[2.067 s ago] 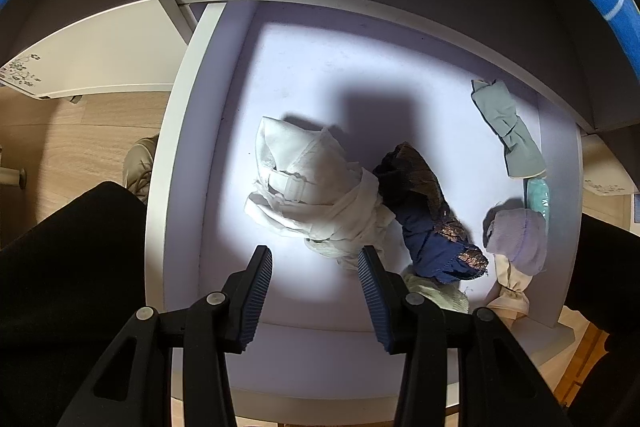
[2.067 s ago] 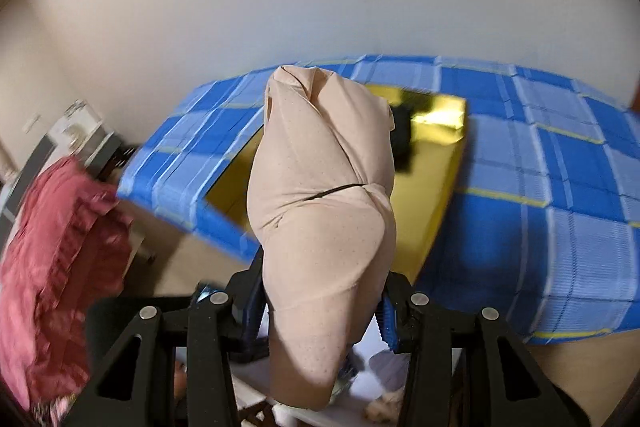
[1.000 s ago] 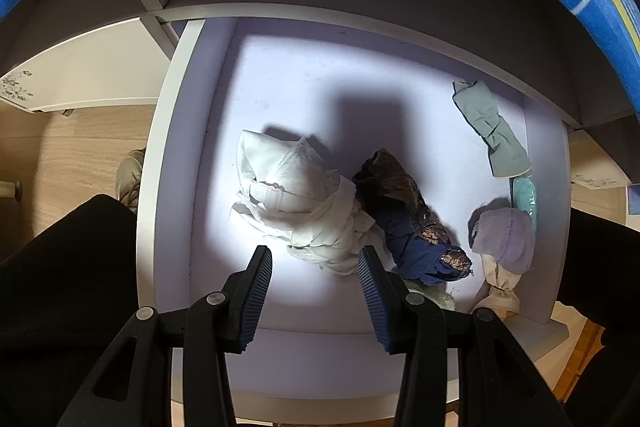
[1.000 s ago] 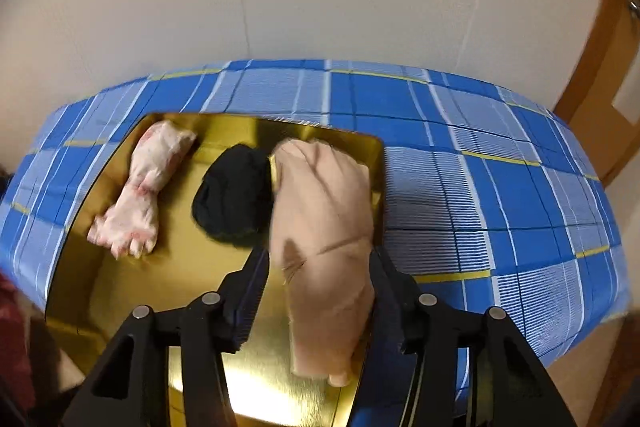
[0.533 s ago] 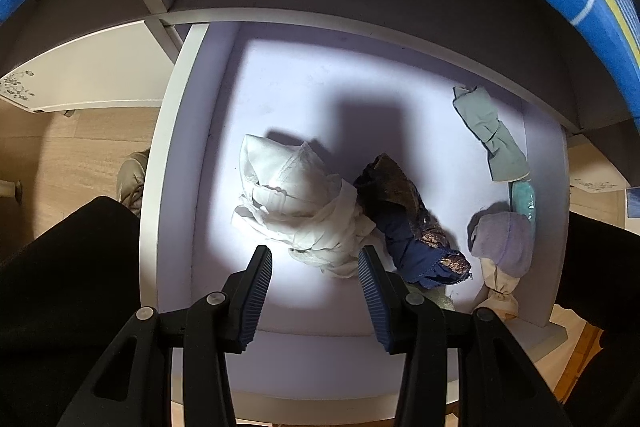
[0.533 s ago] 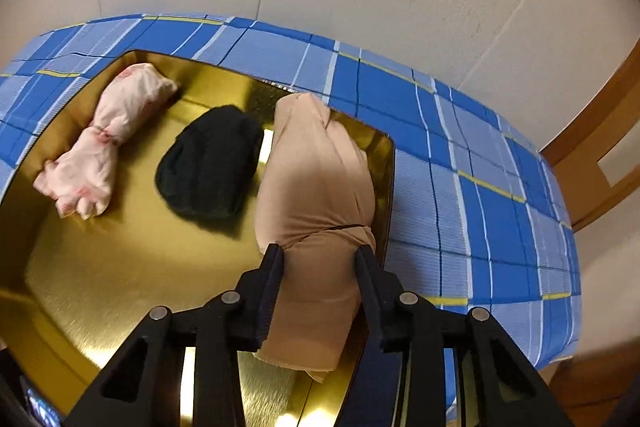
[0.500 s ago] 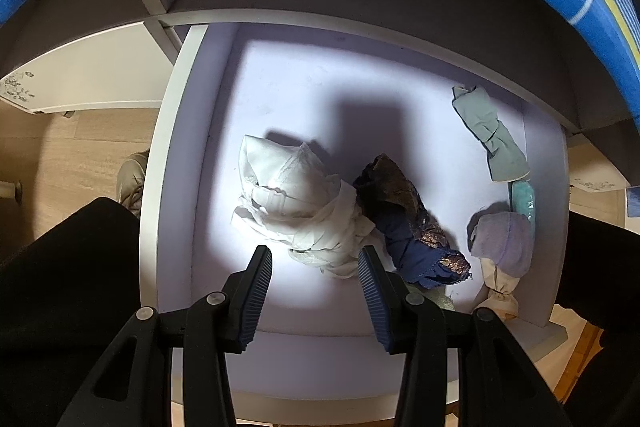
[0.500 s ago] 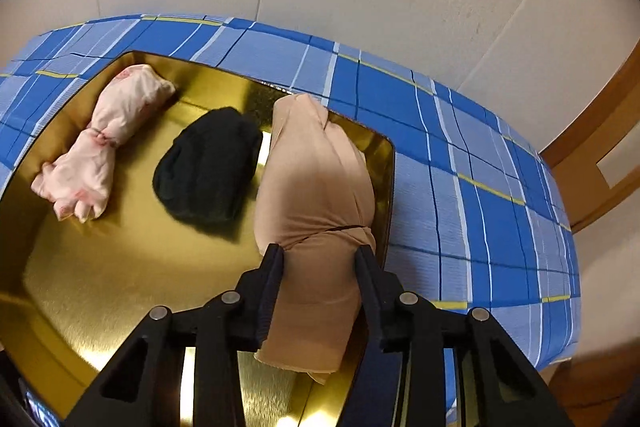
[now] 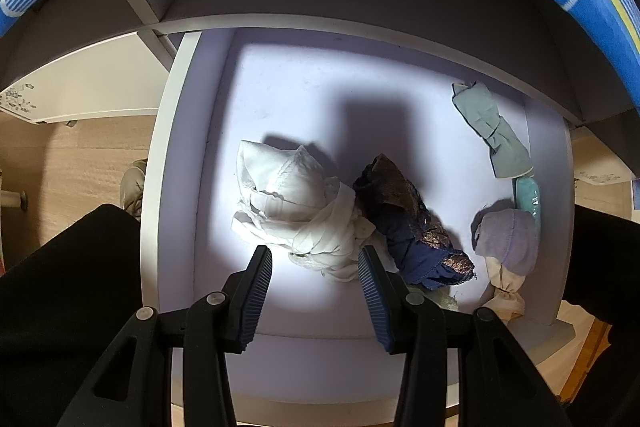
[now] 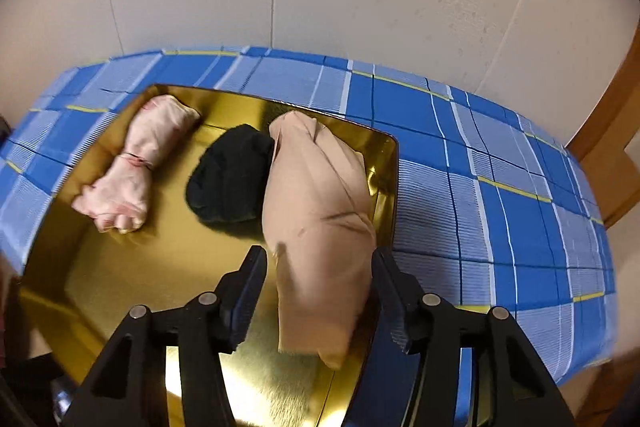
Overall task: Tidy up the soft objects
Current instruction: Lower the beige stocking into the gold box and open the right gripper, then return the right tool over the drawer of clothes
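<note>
Now the right gripper [image 10: 316,277], its jaws just spreading off the beige bundle [image 10: 320,219] between them, is hanging over the gold tray [image 10: 140,267] holding a black roll [image 10: 230,175] and pink roll [image 10: 136,167] ahead-left, while the left gripper [image 9: 316,291] is hovering parted and empty over the drawer [image 9: 288,99] of rolled garments [image 9: 296,203].

i'm seeing a gold tray [image 10: 120,267] on a blue checked cloth [image 10: 500,207] with thin yellow and white lines. on it a beige bundle [image 10: 320,227], a black one [image 10: 230,179], a pale pink one [image 10: 136,167]. down in the pale lilac drawer [image 9: 280,87]: a white bundle [image 9: 292,203], navy with brownish lace [image 9: 404,223], grey-green [image 9: 492,131], lavender [image 9: 508,239], and a turquoise piece [image 9: 528,195] by the right edge.
</note>
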`<state>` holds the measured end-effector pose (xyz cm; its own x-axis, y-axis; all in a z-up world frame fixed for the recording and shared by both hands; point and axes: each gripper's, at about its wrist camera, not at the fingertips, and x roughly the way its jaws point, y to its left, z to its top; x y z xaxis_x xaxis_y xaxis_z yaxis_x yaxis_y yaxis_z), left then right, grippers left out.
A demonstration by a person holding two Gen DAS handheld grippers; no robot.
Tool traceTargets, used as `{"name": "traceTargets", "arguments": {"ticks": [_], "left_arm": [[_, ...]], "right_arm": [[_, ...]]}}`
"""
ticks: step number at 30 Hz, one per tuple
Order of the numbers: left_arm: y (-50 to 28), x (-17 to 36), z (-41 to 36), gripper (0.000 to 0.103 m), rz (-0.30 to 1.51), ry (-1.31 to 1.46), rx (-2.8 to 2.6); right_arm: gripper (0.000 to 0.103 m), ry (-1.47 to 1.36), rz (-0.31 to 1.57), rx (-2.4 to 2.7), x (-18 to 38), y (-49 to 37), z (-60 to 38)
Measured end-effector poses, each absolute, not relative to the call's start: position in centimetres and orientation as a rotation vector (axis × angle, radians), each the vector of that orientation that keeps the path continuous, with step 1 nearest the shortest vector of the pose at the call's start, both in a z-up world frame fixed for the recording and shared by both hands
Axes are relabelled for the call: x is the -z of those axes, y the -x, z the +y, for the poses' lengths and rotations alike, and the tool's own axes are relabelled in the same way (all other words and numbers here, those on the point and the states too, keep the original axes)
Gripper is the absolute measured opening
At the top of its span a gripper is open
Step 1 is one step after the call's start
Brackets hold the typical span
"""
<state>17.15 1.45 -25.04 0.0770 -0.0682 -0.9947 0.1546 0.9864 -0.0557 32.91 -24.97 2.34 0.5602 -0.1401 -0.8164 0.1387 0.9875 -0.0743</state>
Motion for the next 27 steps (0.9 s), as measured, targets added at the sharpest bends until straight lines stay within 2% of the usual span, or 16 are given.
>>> {"name": "traceTargets", "arguments": {"ticks": [16, 27], "left_arm": [[-16.9, 26.0, 1.5, 0.045, 1.502, -0.116, 0.143], [-16.3, 27.6, 1.9, 0.045, 1.550, -0.127, 0.128]], "right_arm": [[0.062, -0.183, 0.831, 0.104, -2.7, -20.9, -28.3], [0.062, -0.250, 1.030, -0.003, 6.1, -14.2, -28.4]]}}
